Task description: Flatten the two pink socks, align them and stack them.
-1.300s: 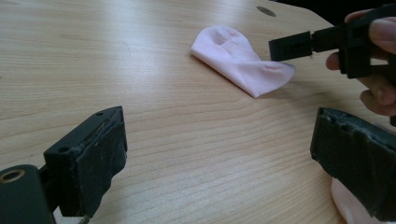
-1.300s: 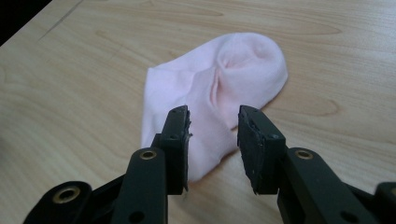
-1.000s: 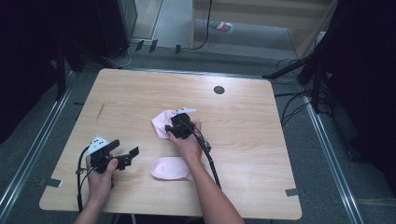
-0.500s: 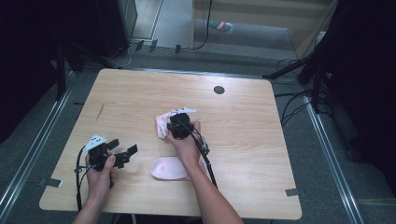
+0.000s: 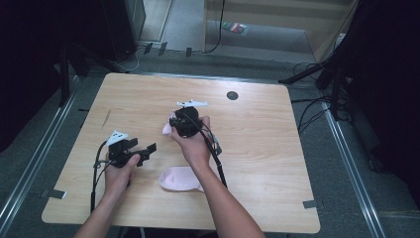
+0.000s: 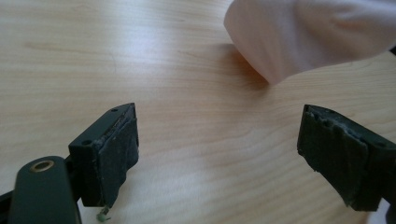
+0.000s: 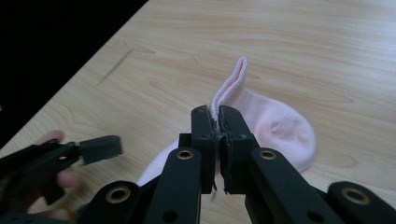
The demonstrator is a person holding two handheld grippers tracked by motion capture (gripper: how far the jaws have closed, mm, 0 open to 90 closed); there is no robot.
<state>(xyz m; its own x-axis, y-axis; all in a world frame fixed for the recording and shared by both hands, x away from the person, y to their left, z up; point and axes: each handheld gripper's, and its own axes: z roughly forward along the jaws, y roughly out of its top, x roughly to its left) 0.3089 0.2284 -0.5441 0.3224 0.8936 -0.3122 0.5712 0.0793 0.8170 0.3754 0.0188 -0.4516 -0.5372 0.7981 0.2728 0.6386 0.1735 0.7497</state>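
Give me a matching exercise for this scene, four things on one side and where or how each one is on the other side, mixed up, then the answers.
Column one:
1. right gripper
2. left gripper
3. pale pink sock pinched by its edge
4. second pale pink sock lying flat

Column two:
A. jaws wide apart above bare wood
B. rests near the table's near edge, by the right forearm
C. jaws closed on fabric
D. held at its folded edge between two black jaws, the rest of it lying on the light wooden table

Pairs: 1-C, 2-A, 3-D, 4-B
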